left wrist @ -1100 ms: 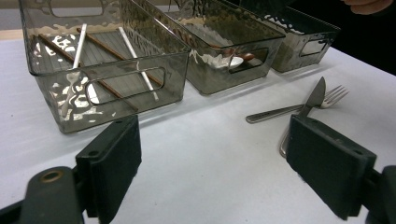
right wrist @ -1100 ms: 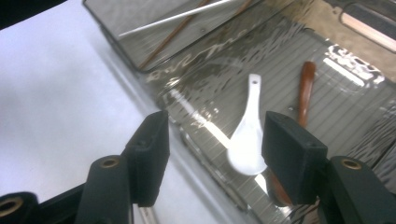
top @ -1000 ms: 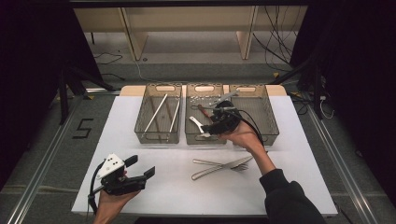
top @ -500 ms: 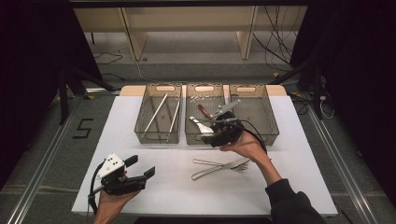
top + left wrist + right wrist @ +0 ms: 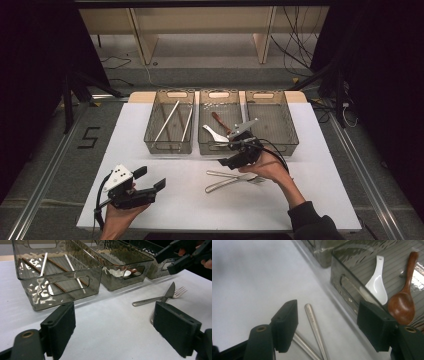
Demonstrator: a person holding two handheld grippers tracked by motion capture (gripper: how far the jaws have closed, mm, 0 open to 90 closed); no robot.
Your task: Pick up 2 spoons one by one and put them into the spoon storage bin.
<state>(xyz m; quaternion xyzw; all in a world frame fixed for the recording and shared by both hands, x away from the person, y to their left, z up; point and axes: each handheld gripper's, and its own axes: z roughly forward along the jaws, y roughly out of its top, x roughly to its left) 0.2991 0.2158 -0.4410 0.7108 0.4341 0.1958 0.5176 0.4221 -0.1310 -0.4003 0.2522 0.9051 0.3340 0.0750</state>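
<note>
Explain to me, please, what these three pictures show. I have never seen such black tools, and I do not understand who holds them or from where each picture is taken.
A person sits at a white table and holds a black two-jaw gripper in each hand: the left gripper and the right gripper. The high view looks down from above the person. Each of the other two views comes from a camera on one gripper, looking along its jaws.

Three smoky transparent plastic bins stand side by side. The left bin holds long thin sticks. The middle bin holds a white ceramic spoon and a brown wooden spoon. On the table lie a steel knife and a steel fork.

Neither gripper holds anything. The right gripper's jaws have just been opening, above the cutlery handles.
</note>
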